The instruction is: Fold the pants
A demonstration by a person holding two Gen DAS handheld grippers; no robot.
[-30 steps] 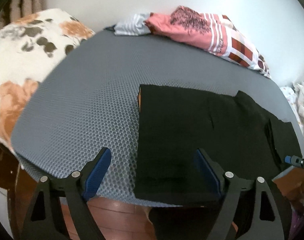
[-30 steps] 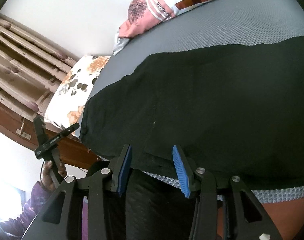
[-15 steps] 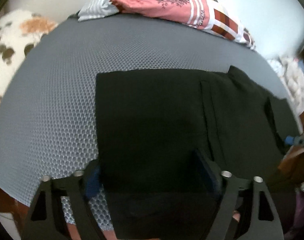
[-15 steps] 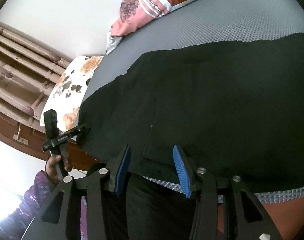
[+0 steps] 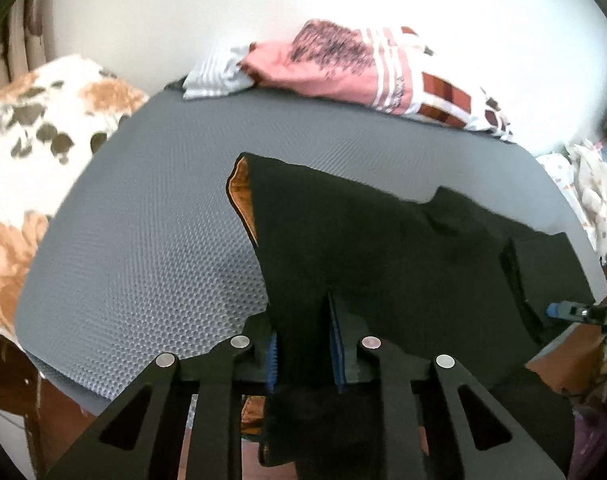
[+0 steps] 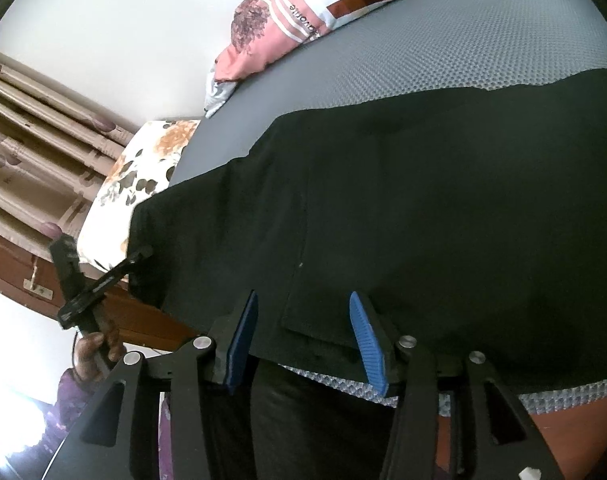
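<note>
Black pants lie across the grey honeycomb mat, with an orange lining showing at their left end. My left gripper is shut on the near left edge of the pants and lifts it off the mat. In the right wrist view the pants cover most of the mat. My right gripper is open, its blue pads on either side of the pants' near edge, which hangs over the mat's front. The left gripper shows at far left in that view.
A pink and plaid bundle of clothes lies at the mat's far edge by the white wall. A floral pillow lies to the left. White patterned cloth sits at the right. Wooden furniture stands at left.
My left gripper has closed on the near left edge of the pants and raised it, showing the orange lining. My right gripper stays open at the near edge.
</note>
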